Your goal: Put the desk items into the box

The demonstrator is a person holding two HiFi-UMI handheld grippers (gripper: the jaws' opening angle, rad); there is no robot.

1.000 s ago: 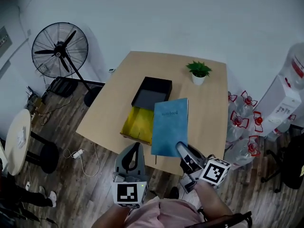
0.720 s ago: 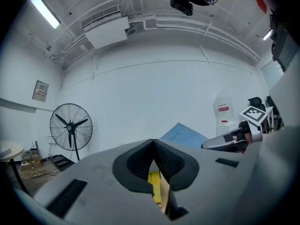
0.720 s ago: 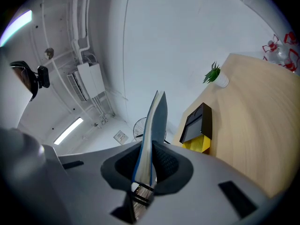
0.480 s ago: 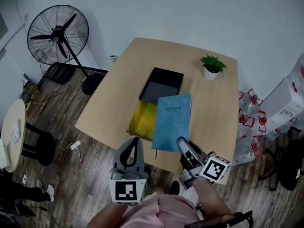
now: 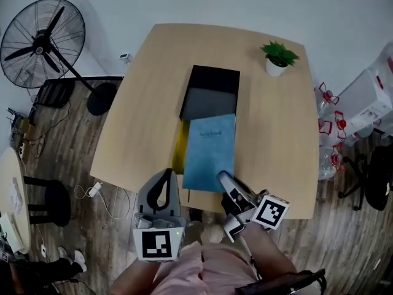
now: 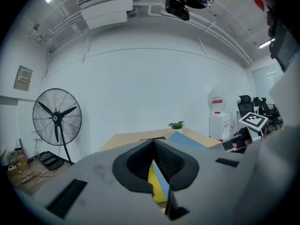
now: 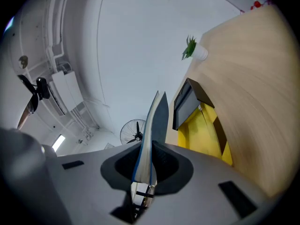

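blue notebook held over the yellow box
my right gripper pinched its near edge, above the tabletop's near edge; it seemed light, stiff, apt to pivot. my left gripper stayed closed, empty.

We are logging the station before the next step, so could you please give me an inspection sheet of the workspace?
Surface: tan wooden table.
Job's things: blue notebook over the box, covering most of its yellow part.
Clutter: potted plant at the far right corner.
Grippers: right gripper shut on the notebook's near edge; left gripper shut, empty, at the table's near edge.
Cables: cable with plug on the floor, left.
Surroundings: fan; water bottles.
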